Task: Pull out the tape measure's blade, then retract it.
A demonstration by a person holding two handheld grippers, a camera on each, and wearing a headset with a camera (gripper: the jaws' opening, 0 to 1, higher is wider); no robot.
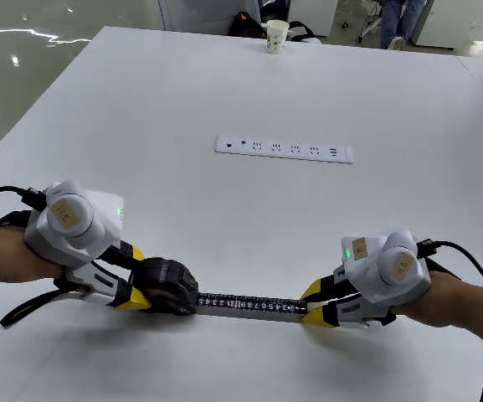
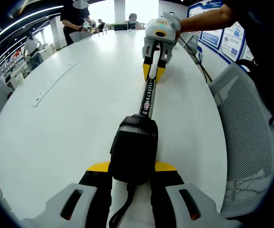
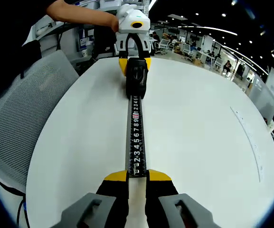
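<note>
Head view has the tape measure (image 1: 166,286) lying close to the near edge of the bench (image 1: 224,92), left of centre. Its blade (image 1: 249,303) is drawn out to the right along that edge, flat on the surface. The left gripper (image 1: 141,278) is clamped on the black body of the tape measure, one yellow tip on each side. The right gripper (image 1: 312,303) is pinched on the free end of the blade, and the right gripper view shows the low numbers sitting just ahead of its tips.

The main risk, as I judge it, is the thin end of the blade slipping from the right gripper's hold. The spring would then whip it back into the body. A rounded body held by two narrow tips could also twist if the pull goes off line, and that would kink the blade. Letting the blade run back too fast could jolt the body loose.

The bench is white, smooth and matte. A power strip (image 1: 283,149) lies near its middle, and a paper cup (image 1: 276,36) stands at the far edge. A cable (image 1: 467,251) trails from the right gripper. A mesh chair (image 2: 250,142) stands beside the near edge. Around it is an open office with a glossy floor (image 1: 48,42), and people (image 2: 80,16) stand beyond the far end.
</note>
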